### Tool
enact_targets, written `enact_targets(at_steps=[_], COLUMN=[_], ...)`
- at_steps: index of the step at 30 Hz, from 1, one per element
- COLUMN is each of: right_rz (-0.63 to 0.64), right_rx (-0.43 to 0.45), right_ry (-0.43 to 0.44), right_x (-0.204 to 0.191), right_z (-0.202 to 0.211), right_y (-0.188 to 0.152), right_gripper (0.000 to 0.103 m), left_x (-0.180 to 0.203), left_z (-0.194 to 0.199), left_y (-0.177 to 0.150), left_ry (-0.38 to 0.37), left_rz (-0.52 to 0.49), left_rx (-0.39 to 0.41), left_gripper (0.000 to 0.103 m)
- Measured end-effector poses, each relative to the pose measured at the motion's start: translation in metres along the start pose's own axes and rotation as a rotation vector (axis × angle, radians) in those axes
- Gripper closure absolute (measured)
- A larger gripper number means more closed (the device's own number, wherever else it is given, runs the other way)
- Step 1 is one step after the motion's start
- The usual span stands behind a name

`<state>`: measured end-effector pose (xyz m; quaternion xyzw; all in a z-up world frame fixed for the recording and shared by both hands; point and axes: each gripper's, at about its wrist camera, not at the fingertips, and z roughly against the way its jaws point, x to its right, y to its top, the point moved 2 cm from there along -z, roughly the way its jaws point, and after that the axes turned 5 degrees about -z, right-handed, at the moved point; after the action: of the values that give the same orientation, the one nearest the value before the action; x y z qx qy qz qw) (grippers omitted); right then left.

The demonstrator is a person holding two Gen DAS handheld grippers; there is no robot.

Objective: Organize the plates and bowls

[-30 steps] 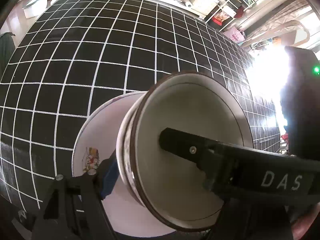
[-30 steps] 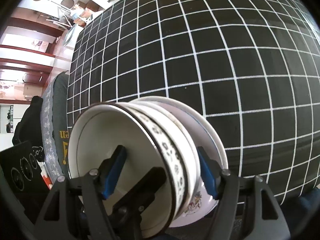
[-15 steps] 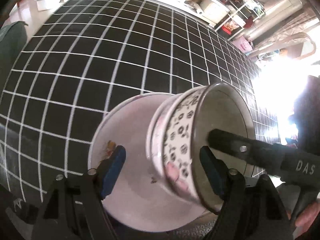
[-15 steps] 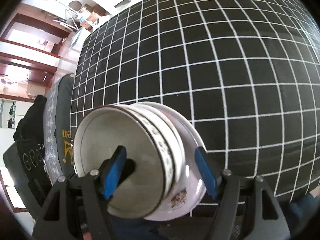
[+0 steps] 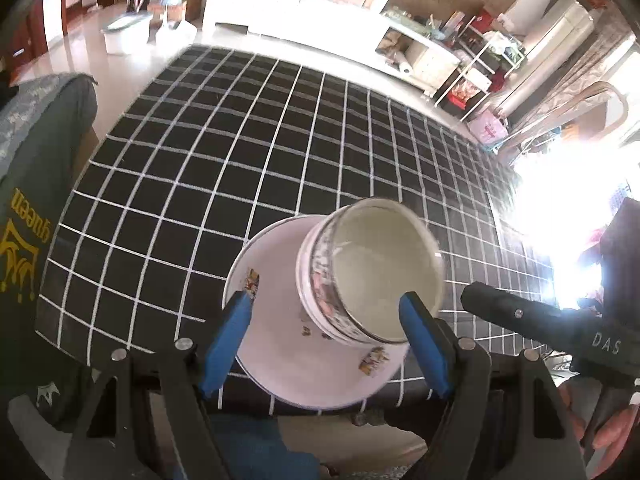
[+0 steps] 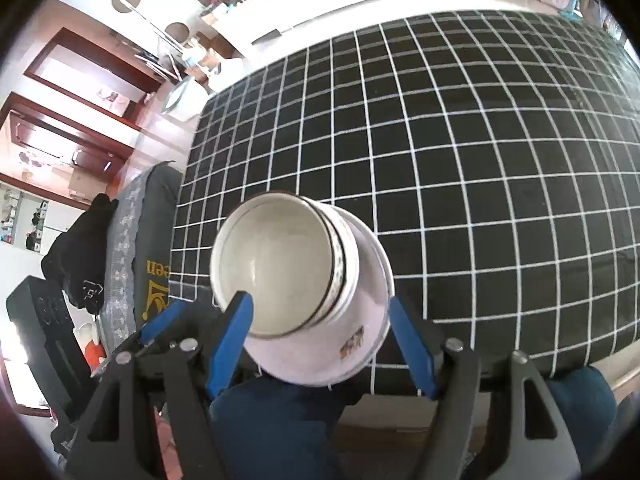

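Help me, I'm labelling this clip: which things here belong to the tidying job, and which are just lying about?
Job:
- bowls, stacked
- plate under them
- left claw, open
- right claw, open

Lying about:
- grid cloth
- green garment
- white tub

The bowls and the plate under them look like glossy glazed ceramic, white with small printed motifs. The tablecloth is matt black woven cloth with a white grid. Both grippers' fingers carry smooth blue plastic pads on matt black plastic frames with small metal screws.
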<state>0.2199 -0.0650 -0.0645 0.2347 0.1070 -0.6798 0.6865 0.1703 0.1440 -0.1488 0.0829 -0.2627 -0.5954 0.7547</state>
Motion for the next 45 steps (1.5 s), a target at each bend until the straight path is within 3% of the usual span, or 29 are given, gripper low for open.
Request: enact_targets(at_steps=[7,15,20,26,29,31,35,38,45], right_rz=[0.069,0.196,0.221,0.248,0.260,0.283,0.315,0.329,0.362], right_rx=[0.142,0.331,0.402,0.477,0.528,0.543,0.605,0.662,0.700], right_ry=[-0.056,-0.107,-0.137,-0.153,-0.175,-0.199,-0.229,-0.246,-0.270], right_x=[0.003,0.001,0.006,0.012,0.015,0.016,0.016,0.014,0.018], right_z=[0.052,0.104,0.124,0.148,0.160,0.164,0.176,0.187,0.193], right_y=[-0.022,-0.057,-0.078,-0.105,-0.115,-0.123,-0.139,-0.150,-0.172], right_gripper=[0.028,0.028,0.027,0.015,0.006,0.002,0.001,0.000,0.000], left_x=[0.033,0.079,0.105,0.117,0.118,0.118,0.122,0.132,0.144], left_z=[0.050,0.111,0.140,0.162,0.167,0.173,0.184,0.190,0.195], left_y=[-0.016,-0.041,-0.061,-0.083,-0.089,-0.095,-0.108,-0.116,-0.134], left_ry=[0.079,0.226,0.262,0.262,0.259,0.244,0.208,0.242,0.247], left_rz=[-0.070,-0.196,-0.280,-0.297,-0.288,-0.285,-0.296,-0.339,-0.351], left_rx=[0.123,0.288,0.361,0.415,0.427,0.442,0.487,0.527,0.547], left_gripper=[0.029,0.028,0.028,0.028,0.020,0.020,0.012,0.000,0.000])
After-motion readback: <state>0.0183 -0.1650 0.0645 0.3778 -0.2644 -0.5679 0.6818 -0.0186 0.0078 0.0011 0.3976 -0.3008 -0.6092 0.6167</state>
